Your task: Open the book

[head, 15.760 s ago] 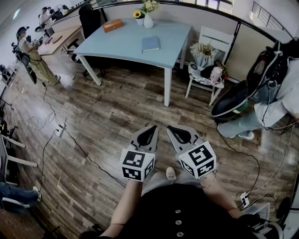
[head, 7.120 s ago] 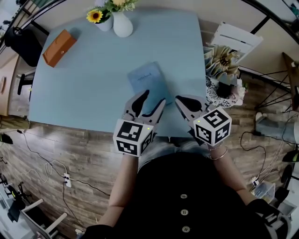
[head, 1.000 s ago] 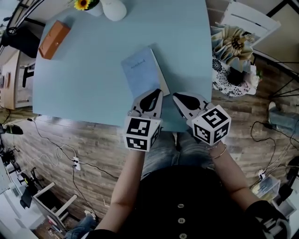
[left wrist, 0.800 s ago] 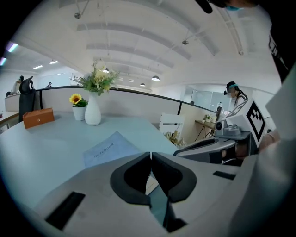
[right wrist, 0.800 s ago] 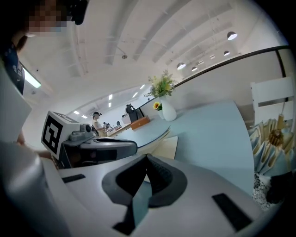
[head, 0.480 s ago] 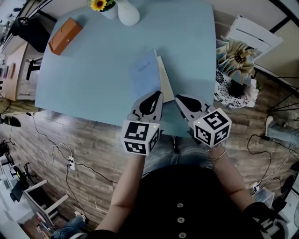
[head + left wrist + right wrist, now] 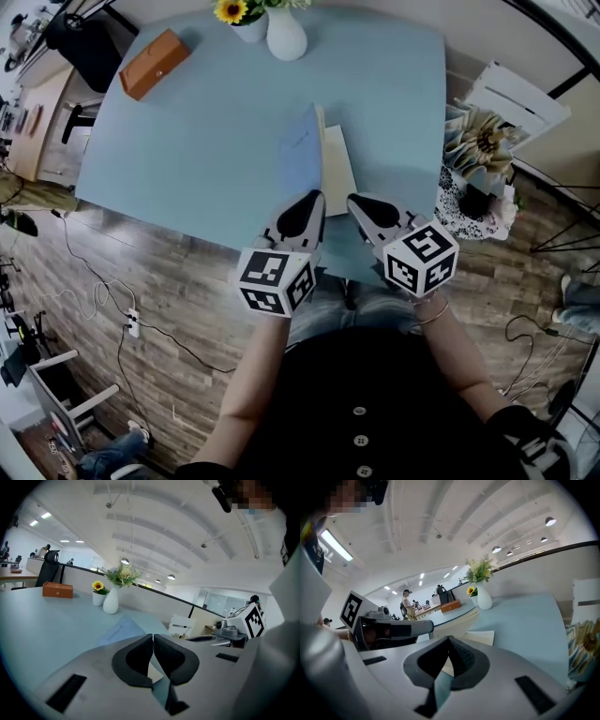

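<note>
A thin blue book lies near the front edge of the light-blue table [image 7: 197,131]. Its blue cover [image 7: 301,155] stands lifted almost upright, and the white pages [image 7: 337,171] show to its right. My left gripper [image 7: 315,199] is shut on the cover's near edge. In the left gripper view the cover [image 7: 118,630] runs up from the closed left gripper [image 7: 153,637]. My right gripper [image 7: 353,200] sits just right of it at the pages' near corner, jaws shut with nothing seen between them. The right gripper view shows the right gripper [image 7: 449,640] before the white page [image 7: 482,637].
A white vase [image 7: 286,37] with flowers, a small sunflower pot [image 7: 236,17] and an orange box [image 7: 155,64] stand along the table's far side. A white chair [image 7: 514,94] piled with items is right of the table. Cables lie on the wooden floor [image 7: 141,281].
The blue cover has swung up from nearly flat to almost upright, exposing more of the white pages. My left gripper has stayed at its near edge; the right gripper has barely shifted.
</note>
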The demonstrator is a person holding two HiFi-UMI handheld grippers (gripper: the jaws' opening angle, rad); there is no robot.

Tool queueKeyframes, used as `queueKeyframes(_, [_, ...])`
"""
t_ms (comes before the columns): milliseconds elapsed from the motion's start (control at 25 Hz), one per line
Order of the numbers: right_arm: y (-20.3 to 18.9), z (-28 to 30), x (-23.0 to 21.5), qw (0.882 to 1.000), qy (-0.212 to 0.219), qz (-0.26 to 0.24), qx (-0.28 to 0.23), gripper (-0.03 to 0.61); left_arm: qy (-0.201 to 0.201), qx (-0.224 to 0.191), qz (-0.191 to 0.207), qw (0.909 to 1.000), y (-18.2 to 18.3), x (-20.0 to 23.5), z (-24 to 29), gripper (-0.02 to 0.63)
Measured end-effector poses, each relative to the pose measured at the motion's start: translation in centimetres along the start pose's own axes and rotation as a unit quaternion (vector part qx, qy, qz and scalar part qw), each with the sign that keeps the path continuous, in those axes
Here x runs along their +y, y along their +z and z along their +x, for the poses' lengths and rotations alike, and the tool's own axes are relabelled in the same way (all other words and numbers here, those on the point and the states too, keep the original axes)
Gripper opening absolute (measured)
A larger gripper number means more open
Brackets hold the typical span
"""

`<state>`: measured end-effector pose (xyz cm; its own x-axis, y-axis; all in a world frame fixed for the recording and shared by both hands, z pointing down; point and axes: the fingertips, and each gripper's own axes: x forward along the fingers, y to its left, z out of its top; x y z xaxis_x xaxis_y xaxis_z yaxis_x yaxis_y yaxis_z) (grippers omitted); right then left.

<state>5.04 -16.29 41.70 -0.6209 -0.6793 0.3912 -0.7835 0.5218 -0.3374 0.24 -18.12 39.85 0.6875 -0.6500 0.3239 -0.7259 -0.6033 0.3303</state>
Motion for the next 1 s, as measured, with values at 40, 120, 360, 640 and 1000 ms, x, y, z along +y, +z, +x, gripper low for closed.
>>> queueKeyframes(40, [0.2, 0.3, 0.2, 1.0, 0.003, -0.004, 0.001, 0.005, 0.001, -0.005, -0.003, 1.0, 0.2, 0.2, -0.2, 0.018])
queueKeyframes(120, [0.6, 0.8, 0.6, 1.0, 0.01, -0.011, 0.003, 0.005, 0.004, -0.015, -0.014, 0.9998, 0.6, 0.7, -0.8, 0.018])
queueKeyframes(360, [1.6, 2.1, 2.2, 0.999, 0.032, -0.032, 0.008, 0.003, 0.014, -0.04, -0.05, 0.9979, 0.7, 1.9, -2.6, 0.017])
queueKeyframes(640, [1.9, 3.7, 3.8, 0.997, 0.046, -0.052, 0.017, 0.003, 0.033, -0.065, -0.09, 0.9933, 0.0, 4.1, -5.1, 0.017])
queueKeyframes(1000, [1.2, 5.0, 5.7, 0.995, 0.065, -0.061, 0.036, 0.005, 0.039, -0.084, -0.134, 0.9866, -0.8, 5.6, -6.9, 0.017])
